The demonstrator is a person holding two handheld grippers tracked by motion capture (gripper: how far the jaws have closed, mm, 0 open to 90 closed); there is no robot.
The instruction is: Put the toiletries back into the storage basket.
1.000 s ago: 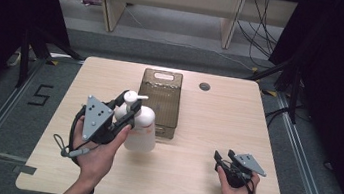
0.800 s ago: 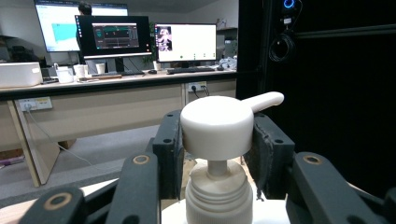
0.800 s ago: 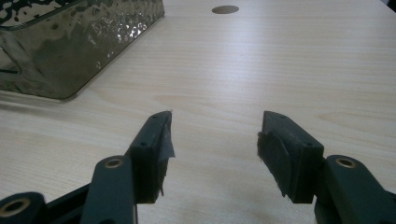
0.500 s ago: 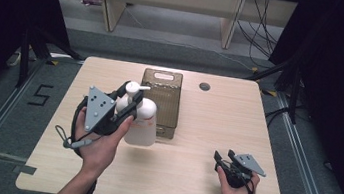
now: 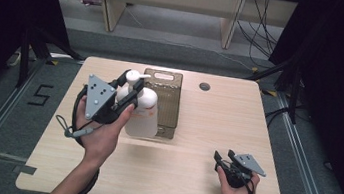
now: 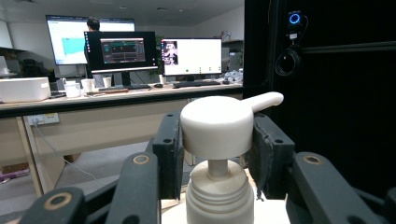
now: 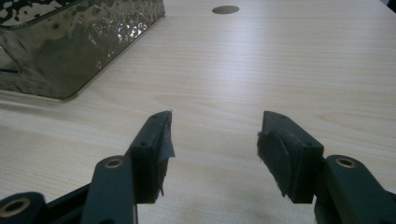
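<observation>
A white pump bottle [image 5: 143, 113] hangs upright above the table's left middle, beside the brown basket [image 5: 167, 107]. My left gripper [image 5: 128, 87] is shut on its pump head [image 6: 217, 126], one jaw on each side, with the nozzle pointing right in the left gripper view. The bottle's threaded neck [image 6: 218, 189] sits just below the jaws. My right gripper [image 5: 221, 157] rests low over the table near the front right, open with nothing between its fingers [image 7: 156, 144].
The basket's translucent brown wall [image 7: 74, 44] lies to the left of my right gripper. A small round hole [image 5: 204, 86] sits in the table top at the back. Bare wood [image 7: 243, 74] stretches ahead of the right gripper. Shelving stands beyond the table's far edge.
My left gripper has lifted the pump bottle and carried it slightly back and toward the basket. The right gripper has stayed in place.
</observation>
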